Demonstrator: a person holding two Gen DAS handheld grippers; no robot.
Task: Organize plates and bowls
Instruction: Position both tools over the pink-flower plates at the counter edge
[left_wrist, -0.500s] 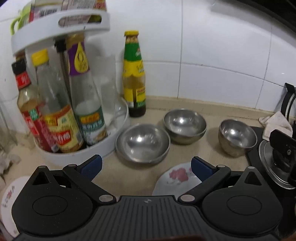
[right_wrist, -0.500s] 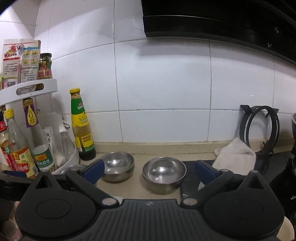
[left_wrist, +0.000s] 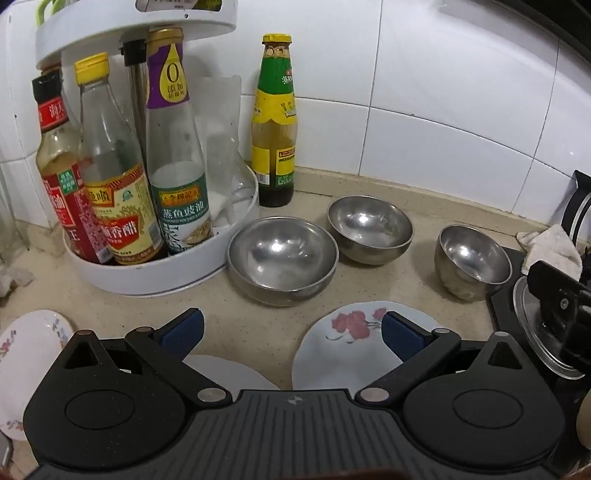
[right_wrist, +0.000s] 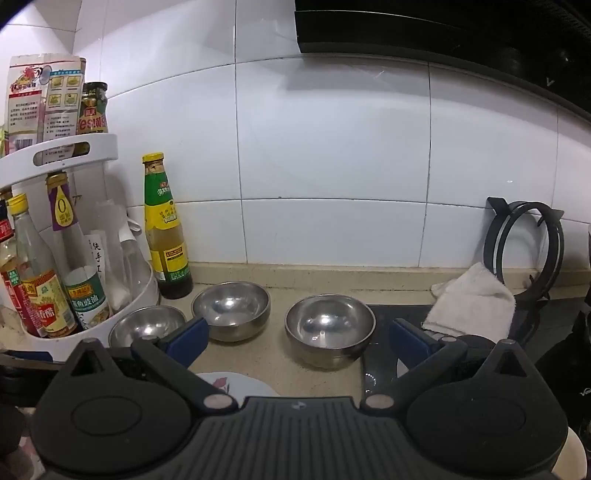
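Observation:
Three steel bowls stand on the beige counter: a wide one (left_wrist: 282, 256) by the rack, a middle one (left_wrist: 370, 229) behind it, a small one (left_wrist: 471, 262) by the stove. A white plate with red flowers (left_wrist: 354, 350) lies in front of them, a plain white plate (left_wrist: 225, 371) to its left, and a flowered plate (left_wrist: 26, 354) at the far left. My left gripper (left_wrist: 291, 334) hangs open above the plates with nothing between its fingers. My right gripper (right_wrist: 297, 341) is open too, in front of the small bowl (right_wrist: 330, 330) and the middle bowl (right_wrist: 231, 308).
A white two-tier rack (left_wrist: 162, 273) of sauce bottles stands at the left, with a green-labelled bottle (left_wrist: 275, 129) beside it against the tiled wall. At the right are a black stove top (right_wrist: 399, 314), a white cloth (right_wrist: 471, 299) and a pan support ring (right_wrist: 524, 243).
The left wrist view has dipped and drawn back slightly, so more of the plates shows in front. The right gripper has kept still.

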